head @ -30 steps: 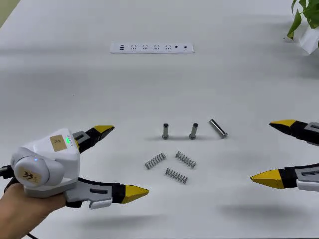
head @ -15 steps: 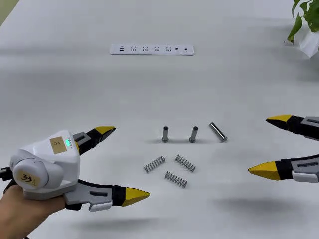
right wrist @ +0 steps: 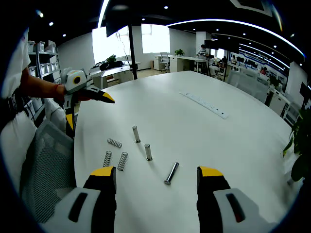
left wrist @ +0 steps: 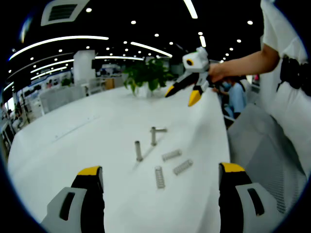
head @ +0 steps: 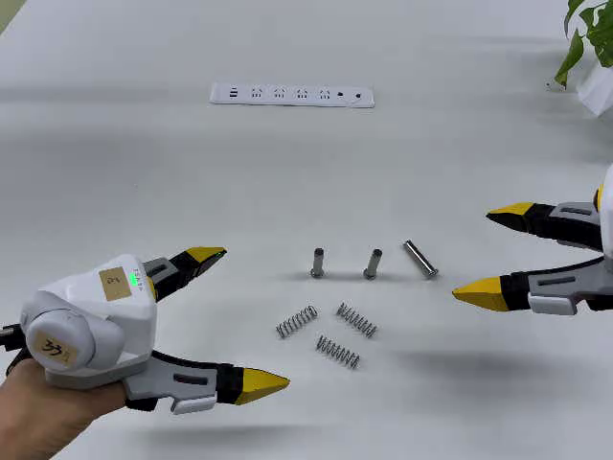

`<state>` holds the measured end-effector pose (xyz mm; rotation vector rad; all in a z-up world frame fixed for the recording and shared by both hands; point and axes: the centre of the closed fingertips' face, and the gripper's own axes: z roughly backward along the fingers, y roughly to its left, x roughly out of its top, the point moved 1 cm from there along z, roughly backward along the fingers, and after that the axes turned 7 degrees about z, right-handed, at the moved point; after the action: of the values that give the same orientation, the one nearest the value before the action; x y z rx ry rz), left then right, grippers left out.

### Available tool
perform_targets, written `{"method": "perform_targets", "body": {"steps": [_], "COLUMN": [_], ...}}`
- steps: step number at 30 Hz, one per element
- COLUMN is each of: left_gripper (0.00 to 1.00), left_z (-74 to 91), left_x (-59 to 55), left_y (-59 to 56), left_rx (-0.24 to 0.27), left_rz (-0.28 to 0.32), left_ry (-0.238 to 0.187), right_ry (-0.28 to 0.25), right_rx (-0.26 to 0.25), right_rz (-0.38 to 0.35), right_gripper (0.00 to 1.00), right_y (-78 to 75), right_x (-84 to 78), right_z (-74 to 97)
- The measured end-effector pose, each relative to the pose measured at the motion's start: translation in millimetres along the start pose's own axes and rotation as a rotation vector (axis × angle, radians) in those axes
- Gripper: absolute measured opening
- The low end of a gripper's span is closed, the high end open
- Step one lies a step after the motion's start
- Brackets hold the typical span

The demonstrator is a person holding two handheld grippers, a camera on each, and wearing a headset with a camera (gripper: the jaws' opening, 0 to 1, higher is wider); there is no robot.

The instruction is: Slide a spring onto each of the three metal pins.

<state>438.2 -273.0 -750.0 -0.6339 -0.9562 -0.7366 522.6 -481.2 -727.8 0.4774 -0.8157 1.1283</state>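
Metal pins, three, in a row at the centre of the tabletop (head: 144, 172): left pin (head: 317, 262) and middle pin (head: 373, 264) upright, right pin (head: 419, 259) on its side with its flanged end toward 4 o'clock. Springs, three, loose and flat at 6 o'clock of the pins, apart from them and from one another: left spring (head: 297, 321), right spring (head: 356, 319), near spring (head: 337, 351). None is on a pin. Pins and springs lie as they did a second ago, so no part of the task is done yet. Change noted: the right gripper (head: 474, 253) has come in from 3 o'clock and now hangs above the tabletop near the right pin, not touching it. Its jaws are spread wide and hold nothing, and in the right gripper view the right pin lies straight ahead between them. By judgement this is the opening approach, with the fallen pin the likely first pick. Left gripper (head: 247, 318), at 8 o'clock of the springs, sits much where it was, jaws likewise wide and empty, and looks well placed to take a spring. It is carried in a hand (head: 38, 422). Farther out are a white power strip (head: 291, 94) at 12 o'clock and a potted plant (head: 586, 38) at 2 o'clock, at the far edge.
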Motion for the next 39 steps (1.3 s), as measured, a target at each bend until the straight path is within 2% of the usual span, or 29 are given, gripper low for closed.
{"method": "perform_targets", "body": {"steps": [7, 15, 23, 25, 28, 33, 39], "left_gripper": [1.00, 1.00, 1.00, 1.00, 1.00, 1.00, 1.00], "left_z": [-1.4, -5.4, -8.7, -9.7, -11.0, -10.5, -11.8], "left_x": [3.1, 4.4, 4.4, 4.3, 3.3, 3.4, -1.1], "left_y": [3.3, 8.5, 11.6, 12.1, 12.7, 14.2, 15.3], "left_rx": [-0.002, -0.011, -0.016, -0.017, -0.018, -0.013, -0.013], "left_rz": [0.011, 0.023, 0.034, 0.039, 0.044, 0.057, 0.072], "left_ry": [-0.011, -0.014, -0.017, -0.021, -0.021, -0.028, -0.025], "right_ry": [0.036, 0.117, 0.146, 0.161, 0.180, 0.241, 0.286], "right_rx": [-0.018, -0.043, -0.060, -0.069, -0.072, -0.069, -0.081], "right_rz": [-0.047, -0.111, -0.165, -0.182, -0.203, -0.209, -0.248], "right_gripper": [0.63, 0.53, 0.42, 0.39, 0.34, 0.32, 0.28], "right_y": [-11.8, -24.3, -32.6, -43.4, -43.9, -41.9, -40.8], "right_x": [2.6, -7.2, -9.9, -12.0, -15.2, -25.8, -34.0], "right_z": [-15.3, -35.6, -54.5, -64.0, -70.2, -80.2, -88.8]}}
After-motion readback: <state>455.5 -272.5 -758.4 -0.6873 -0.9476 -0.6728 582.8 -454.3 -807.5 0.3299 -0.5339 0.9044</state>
